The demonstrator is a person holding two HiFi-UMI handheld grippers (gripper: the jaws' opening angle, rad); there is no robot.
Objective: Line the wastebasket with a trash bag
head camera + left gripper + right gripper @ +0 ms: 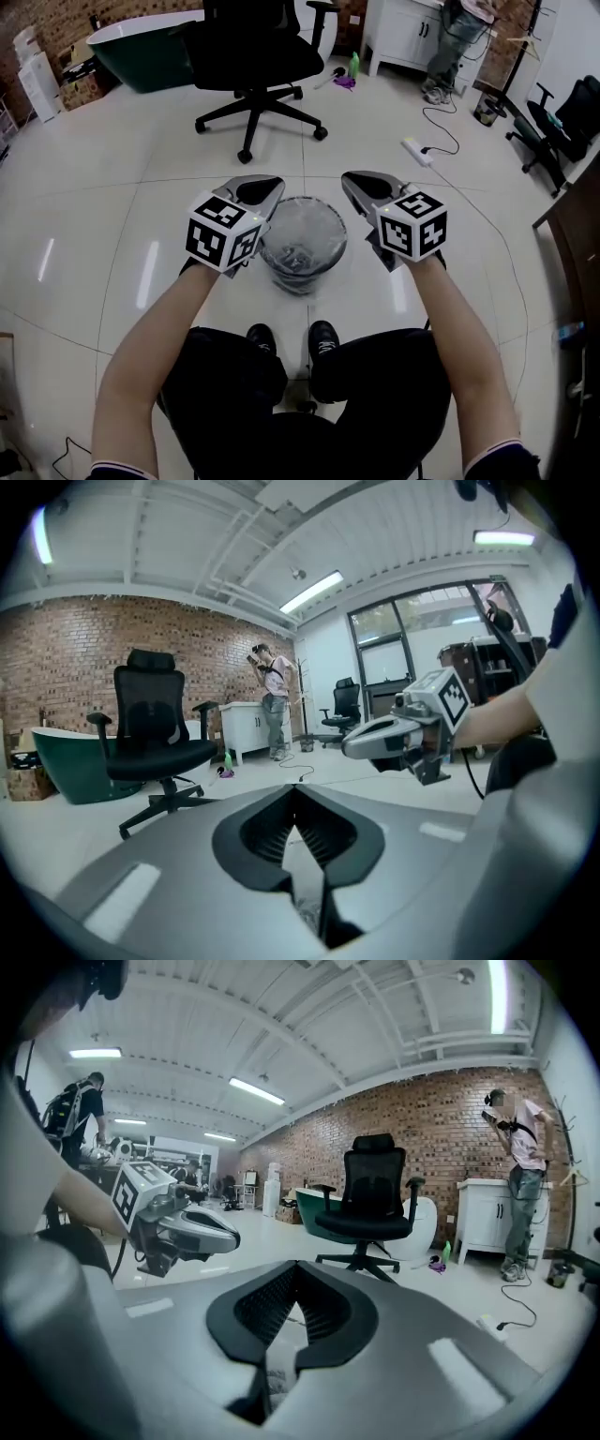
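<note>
A round wire-mesh wastebasket [302, 246] stands on the tiled floor just in front of the person's shoes, and a thin clear trash bag [305, 225] lies over its rim and down inside. My left gripper [275, 186] hovers above the basket's left rim and my right gripper [349, 179] above its right rim, both pointing away from the person. Each is shut with nothing between its jaws. In the left gripper view my left gripper [294, 791] has its tips together, and the right gripper [354, 746] floats beyond. The right gripper view shows my right gripper [296, 1266] shut the same way, with the left gripper [231, 1237] off to its left.
A black office chair [255, 58] stands beyond the basket, with a dark green bathtub [141, 49] behind it. A power strip [416, 151] with its cable lies on the floor at the right. A person [452, 45] stands by a white cabinet [401, 36]. More chairs [561, 120] stand far right.
</note>
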